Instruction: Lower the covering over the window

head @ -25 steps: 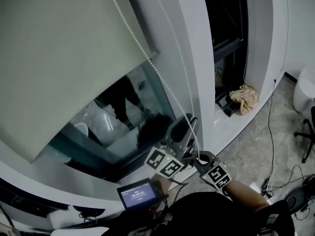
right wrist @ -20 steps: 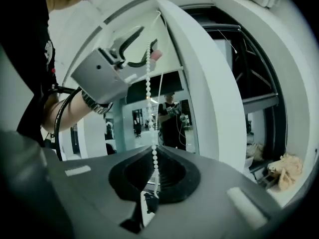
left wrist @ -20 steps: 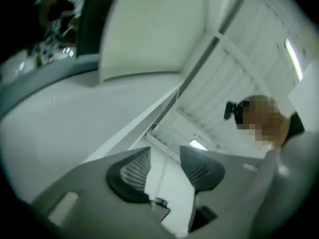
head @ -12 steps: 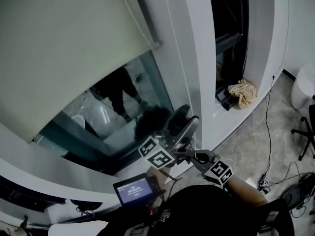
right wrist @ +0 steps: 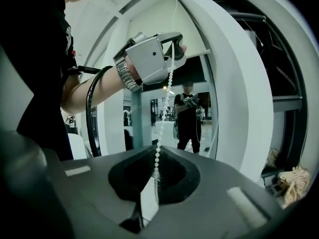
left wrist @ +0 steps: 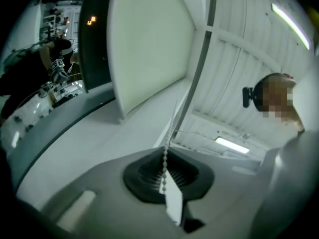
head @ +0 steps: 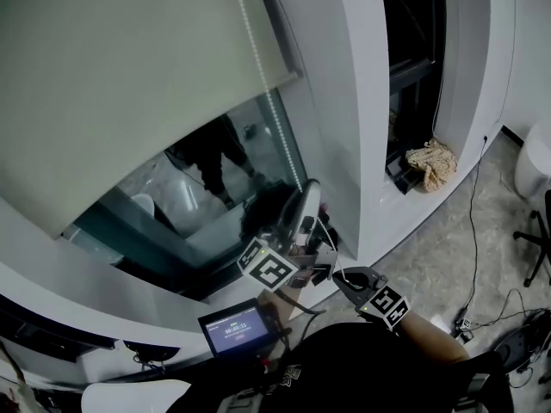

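Note:
A pale roller blind (head: 129,76) covers the upper part of the window; dark glass (head: 215,188) shows below its bottom bar. A white bead chain (head: 267,93) hangs down along the frame. My left gripper (head: 308,192) points up and is shut on the bead chain (left wrist: 165,158), which runs out between its closed jaws (left wrist: 167,183). Just below and to the right, my right gripper (head: 327,263) is shut on the same chain (right wrist: 158,153), pinched in its jaws (right wrist: 152,183). The right gripper view shows the left gripper (right wrist: 174,44) higher on the chain.
A white curved window frame (head: 344,101) stands right of the chain. A small screen (head: 237,328) sits near my body. A crumpled cloth (head: 433,163) lies on the right sill. Cables (head: 469,231), a chair base (head: 538,231) and a white bin (head: 535,157) are on the floor.
The left gripper has moved up the chain and turned more upright, and its jaws have closed on the beads. The right gripper has stayed low with the chain in it.

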